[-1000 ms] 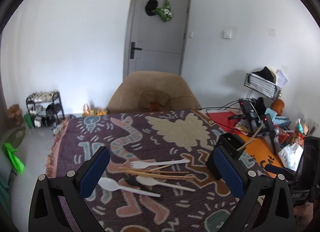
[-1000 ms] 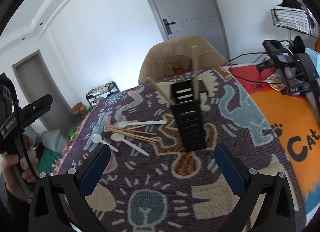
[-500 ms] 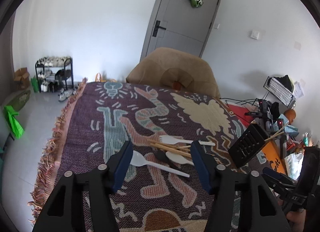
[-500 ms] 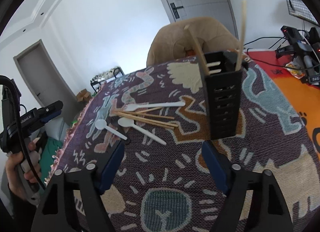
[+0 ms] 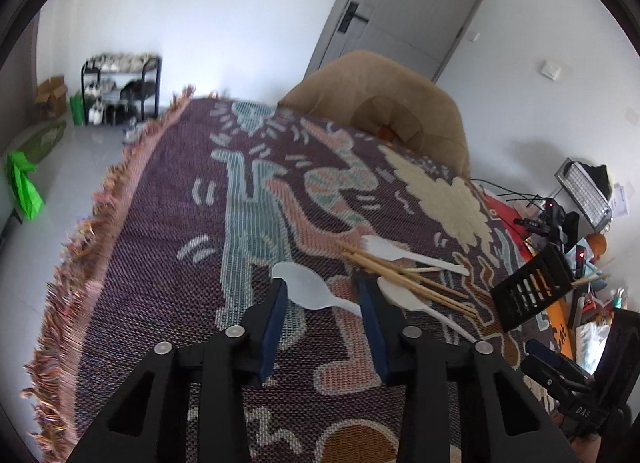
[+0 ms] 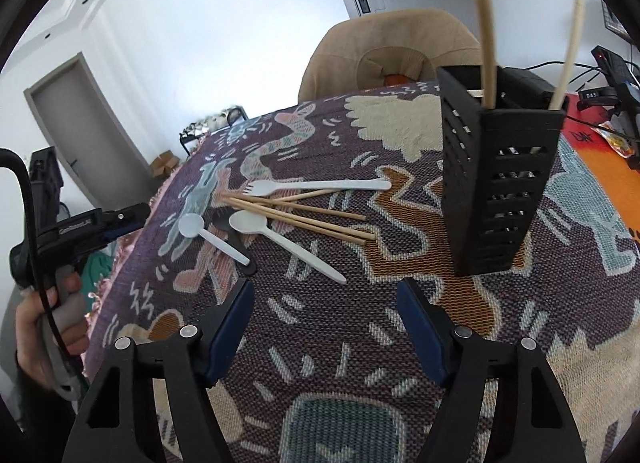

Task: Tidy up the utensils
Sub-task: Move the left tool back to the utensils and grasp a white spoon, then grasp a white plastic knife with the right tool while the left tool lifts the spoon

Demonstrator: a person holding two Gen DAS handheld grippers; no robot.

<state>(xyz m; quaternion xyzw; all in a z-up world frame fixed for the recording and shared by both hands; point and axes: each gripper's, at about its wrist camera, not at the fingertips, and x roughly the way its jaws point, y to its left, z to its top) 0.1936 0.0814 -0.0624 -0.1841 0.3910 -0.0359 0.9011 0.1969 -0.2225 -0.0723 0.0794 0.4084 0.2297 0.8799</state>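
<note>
Closing around the near white spoon (image 5: 316, 292) without yet pinching it, the left claw (image 5: 322, 303) would do best to settle low and grip the handle squarely. The right claw (image 6: 324, 315), also closing, held nothing. The spoon was thin, translucent plastic, lying flat on the patterned bench cloth (image 5: 168, 247) beside the chopsticks (image 5: 404, 277), with the black holder (image 6: 496, 187) nearby.
</note>
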